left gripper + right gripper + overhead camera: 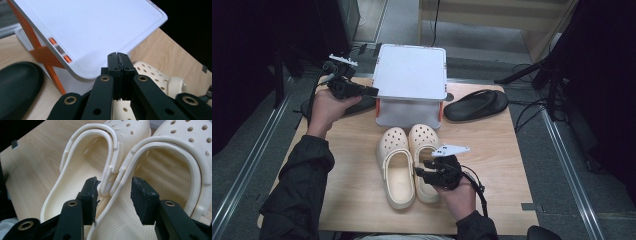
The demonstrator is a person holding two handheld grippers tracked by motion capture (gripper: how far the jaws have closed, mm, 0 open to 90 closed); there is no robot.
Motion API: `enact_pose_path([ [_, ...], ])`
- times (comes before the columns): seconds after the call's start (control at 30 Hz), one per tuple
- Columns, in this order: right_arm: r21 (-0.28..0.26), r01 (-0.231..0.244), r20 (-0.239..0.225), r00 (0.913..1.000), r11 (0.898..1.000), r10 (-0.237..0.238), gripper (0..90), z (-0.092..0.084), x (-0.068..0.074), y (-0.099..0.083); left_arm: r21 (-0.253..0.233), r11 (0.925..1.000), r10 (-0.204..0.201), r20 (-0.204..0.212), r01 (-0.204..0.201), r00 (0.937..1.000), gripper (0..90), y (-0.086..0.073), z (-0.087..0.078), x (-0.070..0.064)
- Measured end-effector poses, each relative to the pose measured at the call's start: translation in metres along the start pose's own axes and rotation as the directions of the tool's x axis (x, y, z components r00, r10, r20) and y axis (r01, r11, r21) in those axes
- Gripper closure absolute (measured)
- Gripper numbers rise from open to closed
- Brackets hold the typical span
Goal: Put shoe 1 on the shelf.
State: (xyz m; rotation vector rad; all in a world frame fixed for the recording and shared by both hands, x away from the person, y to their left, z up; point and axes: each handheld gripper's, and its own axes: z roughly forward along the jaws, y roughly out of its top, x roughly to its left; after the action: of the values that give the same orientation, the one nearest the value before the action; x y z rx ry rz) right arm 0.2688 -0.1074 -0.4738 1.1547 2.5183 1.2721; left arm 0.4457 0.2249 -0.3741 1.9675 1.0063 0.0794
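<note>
Two cream clogs lie side by side on the wooden table, the left clog and the right clog with toes toward the white box. My right gripper is at their heel end. In the right gripper view it is open, and its jaws straddle the touching inner rims of the left clog and right clog without pressing them. My left gripper is held up beside the box's left edge, and it is shut with nothing between the jaws.
A white box with orange trim stands at the table's far middle. One black sandal lies to its right. Another black sandal lies to its left, under my left hand. Cables and dark stands surround the table.
</note>
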Motion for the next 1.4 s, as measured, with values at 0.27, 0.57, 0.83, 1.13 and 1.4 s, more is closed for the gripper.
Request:
enact_pose_path([
  [0.27,-0.007,-0.014,0.020,0.9997,1.000,0.014,50.3,0.011,0.005,0.004,0.006,0.9997,0.025,-0.013,-0.025,0.9996,90.0,0.010,0.011,0.010],
  [0.57,-0.018,-0.050,0.051,0.9974,0.999,0.051,48.2,0.022,0.008,0.010,0.024,0.9990,0.037,-0.005,-0.036,0.9993,90.0,0.010,0.021,0.015],
  [0.83,-0.006,-0.064,0.105,0.9924,0.998,0.064,48.1,0.024,0.011,0.006,0.011,0.9995,0.031,0.023,-0.031,0.9993,90.0,0.007,0.020,0.017],
  [1.13,-0.019,-0.093,0.120,0.9882,0.995,0.095,48.4,0.037,0.010,0.010,0.015,0.9994,0.032,0.035,-0.033,0.9989,90.0,0.006,0.021,0.015],
  [1.4,-0.013,-0.121,0.133,0.9836,0.993,0.122,51.3,0.047,0.008,0.014,0.014,0.9994,0.030,0.038,-0.031,0.9988,90.0,0.005,0.021,0.015],
])
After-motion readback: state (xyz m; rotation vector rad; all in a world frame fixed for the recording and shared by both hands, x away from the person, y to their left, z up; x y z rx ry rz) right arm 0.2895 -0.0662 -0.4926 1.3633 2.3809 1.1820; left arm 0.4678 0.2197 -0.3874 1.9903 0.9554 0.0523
